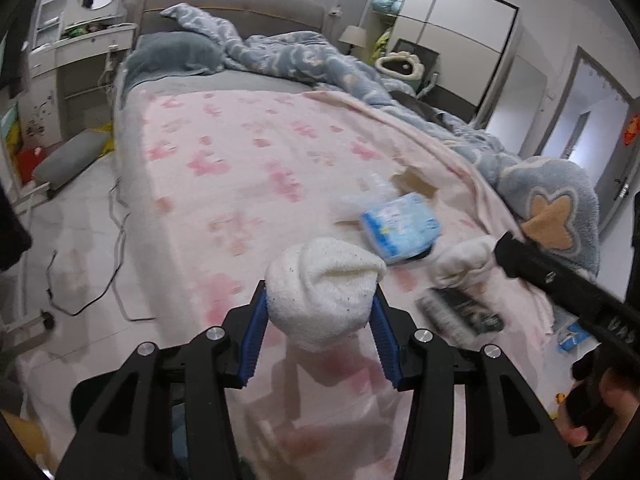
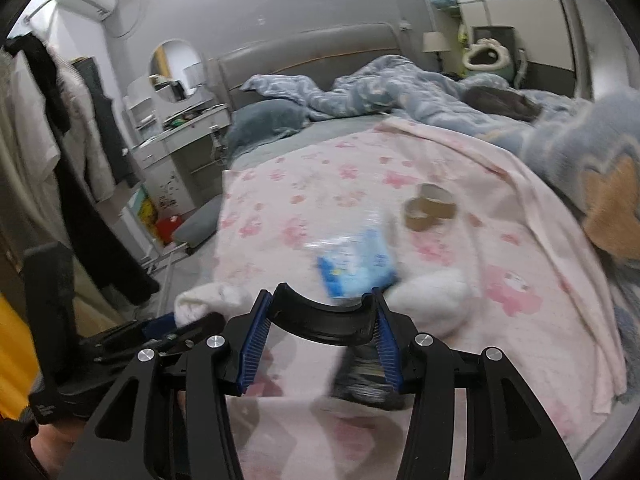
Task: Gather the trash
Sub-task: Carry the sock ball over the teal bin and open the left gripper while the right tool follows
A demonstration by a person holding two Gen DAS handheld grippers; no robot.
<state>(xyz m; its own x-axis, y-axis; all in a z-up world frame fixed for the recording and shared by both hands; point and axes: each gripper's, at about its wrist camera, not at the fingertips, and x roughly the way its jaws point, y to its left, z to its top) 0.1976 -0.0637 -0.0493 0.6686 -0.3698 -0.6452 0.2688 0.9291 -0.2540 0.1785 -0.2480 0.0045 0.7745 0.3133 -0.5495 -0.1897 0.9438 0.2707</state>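
Note:
My left gripper (image 1: 320, 304) is shut on a white sock (image 1: 320, 288) and holds it above the pink flowered blanket (image 1: 240, 168). My right gripper (image 2: 322, 312) is shut on a black curved plastic piece (image 2: 324, 320); it shows as a black bar in the left wrist view (image 1: 560, 284). On the blanket lie a blue and white packet (image 1: 400, 228) (image 2: 356, 264), a second white sock (image 1: 464, 260) (image 2: 432, 300), a dark wrapper (image 1: 460, 312) (image 2: 368, 376) and brown tape rolls (image 2: 430, 206) (image 1: 416, 182). The held sock also shows in the right wrist view (image 2: 212, 300).
A rumpled blue duvet (image 1: 320, 60) covers the far and right side of the bed. A grey cushion (image 1: 68, 160) and black cables (image 1: 100, 288) lie on the floor at left. A dresser (image 1: 80, 52) stands by the headboard. Clothes (image 2: 60, 140) hang at left.

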